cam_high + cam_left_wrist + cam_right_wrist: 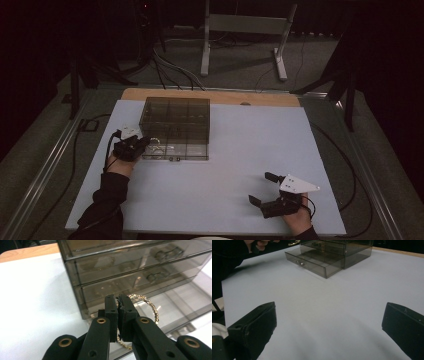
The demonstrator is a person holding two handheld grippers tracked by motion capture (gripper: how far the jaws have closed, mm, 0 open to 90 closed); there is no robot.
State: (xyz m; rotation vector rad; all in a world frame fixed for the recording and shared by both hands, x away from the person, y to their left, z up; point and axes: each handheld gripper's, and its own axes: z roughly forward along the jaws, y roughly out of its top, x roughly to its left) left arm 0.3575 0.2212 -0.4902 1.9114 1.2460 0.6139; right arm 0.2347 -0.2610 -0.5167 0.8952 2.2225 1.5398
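Nearest, the right gripper [264,191] rested on the tabletop [235,150], jaws wide apart and empty. Farther left, the left gripper [118,305] was clamped on a gold beaded bracelet [150,308] above the smoky organizer's [176,117] pulled-out bottom drawer [176,151]. It should lower the bracelet inside the drawer walls before releasing.

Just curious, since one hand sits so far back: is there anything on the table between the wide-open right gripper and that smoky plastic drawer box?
No. The right gripper faces the drawer box across bare white table, as the right gripper view shows.
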